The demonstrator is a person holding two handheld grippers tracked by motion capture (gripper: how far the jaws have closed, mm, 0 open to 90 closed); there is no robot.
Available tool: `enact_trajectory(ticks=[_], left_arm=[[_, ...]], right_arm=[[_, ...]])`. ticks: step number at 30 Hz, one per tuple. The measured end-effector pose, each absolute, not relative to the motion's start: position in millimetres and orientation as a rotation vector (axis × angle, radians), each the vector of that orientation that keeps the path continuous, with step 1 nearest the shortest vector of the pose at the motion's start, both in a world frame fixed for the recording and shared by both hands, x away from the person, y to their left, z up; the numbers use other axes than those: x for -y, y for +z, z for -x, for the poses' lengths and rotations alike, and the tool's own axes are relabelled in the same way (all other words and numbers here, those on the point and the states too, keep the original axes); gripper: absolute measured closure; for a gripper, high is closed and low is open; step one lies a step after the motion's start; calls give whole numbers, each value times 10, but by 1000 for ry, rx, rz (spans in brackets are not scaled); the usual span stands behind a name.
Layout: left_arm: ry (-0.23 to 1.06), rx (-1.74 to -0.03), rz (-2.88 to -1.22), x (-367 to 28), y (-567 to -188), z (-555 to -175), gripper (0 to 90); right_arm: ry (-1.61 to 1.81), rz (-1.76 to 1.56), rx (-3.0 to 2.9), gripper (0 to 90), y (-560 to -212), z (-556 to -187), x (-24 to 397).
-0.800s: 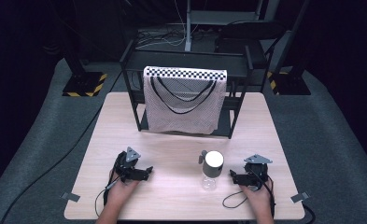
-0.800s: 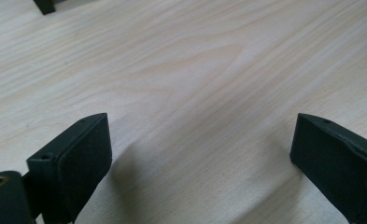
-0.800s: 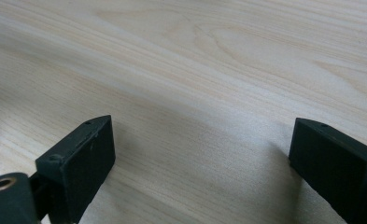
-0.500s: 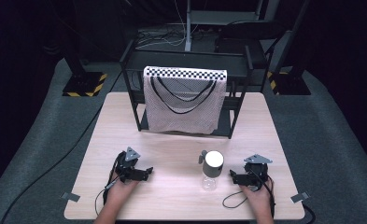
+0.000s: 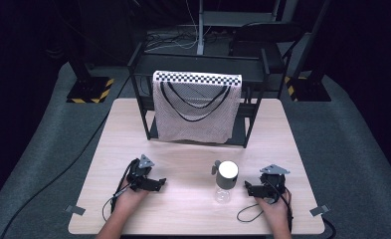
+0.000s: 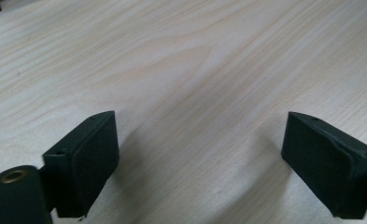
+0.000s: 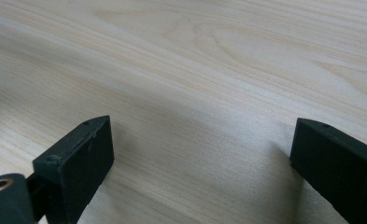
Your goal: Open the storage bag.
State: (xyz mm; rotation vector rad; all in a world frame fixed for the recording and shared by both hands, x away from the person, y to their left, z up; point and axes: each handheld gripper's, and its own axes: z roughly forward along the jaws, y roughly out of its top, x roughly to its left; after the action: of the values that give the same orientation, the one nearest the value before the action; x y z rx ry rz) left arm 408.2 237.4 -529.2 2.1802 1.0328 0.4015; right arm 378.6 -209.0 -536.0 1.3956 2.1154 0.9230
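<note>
On the near half of the table (image 5: 193, 149), a clear bottle (image 5: 226, 180) with a white cap is stood just beside the right gripper (image 5: 251, 190), untouched. Both grippers, left gripper (image 5: 159, 181) included, are held wide apart and empty. The bottle's contents cannot be made out.

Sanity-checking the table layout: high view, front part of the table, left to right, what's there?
left gripper → clear bottle with a white cap → right gripper, all on the wooden table; both grippers open.
</note>
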Motion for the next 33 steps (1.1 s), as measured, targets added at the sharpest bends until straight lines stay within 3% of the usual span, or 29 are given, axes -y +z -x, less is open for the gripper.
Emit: enact_trajectory(ticks=[4,27,33], left_arm=[[330,-1013,-2143,-2371,-5268,-4095,133],[476,-848,-2034,-2347,-4637,-3990,163],[462,-825,-1984,-2355,-4494,-3979,187]], right_arm=[[923,-1395,-2116,49,-5360,-3786,2090],[921,-1395,-2113,49,-5361,-3782,2085],[921,-1394,-2113,49,-5361,-3782,2085]])
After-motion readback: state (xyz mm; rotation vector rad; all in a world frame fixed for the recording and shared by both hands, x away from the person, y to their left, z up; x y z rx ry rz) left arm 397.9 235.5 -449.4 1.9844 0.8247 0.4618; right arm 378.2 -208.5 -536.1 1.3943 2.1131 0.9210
